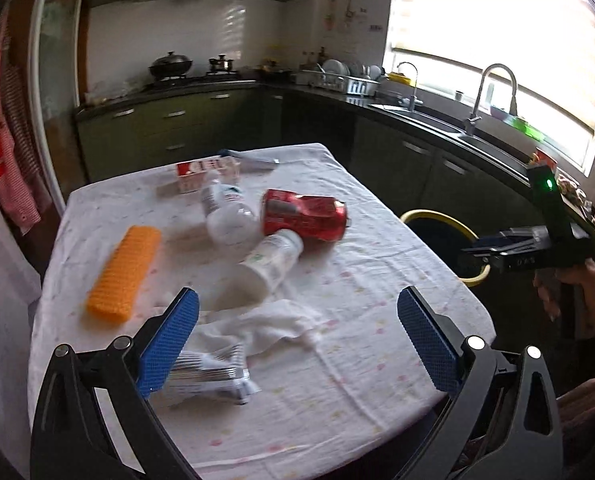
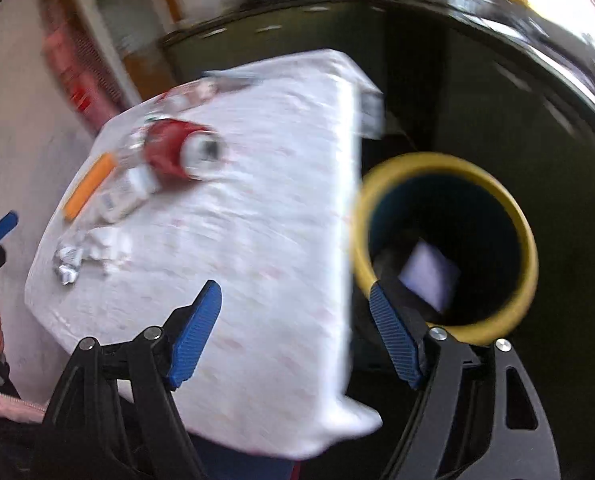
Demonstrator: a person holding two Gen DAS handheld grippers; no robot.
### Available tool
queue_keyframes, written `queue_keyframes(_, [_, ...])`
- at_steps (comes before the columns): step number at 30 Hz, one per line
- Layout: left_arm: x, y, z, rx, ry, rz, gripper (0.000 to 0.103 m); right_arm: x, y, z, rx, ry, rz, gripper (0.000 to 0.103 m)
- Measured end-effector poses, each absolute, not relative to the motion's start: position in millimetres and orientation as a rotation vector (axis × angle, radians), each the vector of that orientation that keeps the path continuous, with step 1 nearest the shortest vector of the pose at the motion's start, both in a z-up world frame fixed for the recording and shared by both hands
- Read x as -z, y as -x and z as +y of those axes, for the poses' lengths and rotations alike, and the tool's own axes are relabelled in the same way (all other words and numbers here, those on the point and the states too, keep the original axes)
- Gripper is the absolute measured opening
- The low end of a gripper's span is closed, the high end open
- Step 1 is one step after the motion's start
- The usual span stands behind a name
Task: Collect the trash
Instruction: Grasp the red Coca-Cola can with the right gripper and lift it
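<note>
A red crushed can (image 1: 303, 216) lies mid-table beside two white plastic bottles (image 1: 269, 264) (image 1: 227, 210). A white tissue (image 1: 257, 326) and a silver foil wrapper (image 1: 213, 372) lie near the front. My left gripper (image 1: 297, 344) is open and empty above the tissue. The right gripper (image 1: 493, 246) hangs by the yellow-rimmed bin (image 1: 441, 220). In the blurred right wrist view my right gripper (image 2: 293, 332) is open and empty at the table's right edge; the bin (image 2: 445, 244) holds a pale scrap (image 2: 429, 274). The can also shows in that view (image 2: 177, 152).
An orange sponge-like block (image 1: 123, 274) lies at the left of the white tablecloth (image 1: 377, 280). A red-and-white box (image 1: 201, 174) stands at the far edge. Dark counters with a sink (image 1: 429, 116) run behind and to the right.
</note>
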State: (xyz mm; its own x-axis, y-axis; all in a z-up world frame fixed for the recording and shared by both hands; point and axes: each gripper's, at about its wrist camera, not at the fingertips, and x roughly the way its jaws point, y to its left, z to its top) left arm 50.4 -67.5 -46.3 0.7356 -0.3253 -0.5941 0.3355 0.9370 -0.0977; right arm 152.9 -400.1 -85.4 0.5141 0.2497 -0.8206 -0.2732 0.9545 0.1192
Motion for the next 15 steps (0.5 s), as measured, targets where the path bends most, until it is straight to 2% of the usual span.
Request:
queue_keyframes(8, [58,-47,-38,0.351,0.008,0.663,0.098,70,-225,-291,-0.590,0.471,0.950,0.087])
queue_keyframes(15, [62,-60,-25,0.339,0.036,0.676,0.098,99,-292,-264,-0.692,0.579,1.064,0.087])
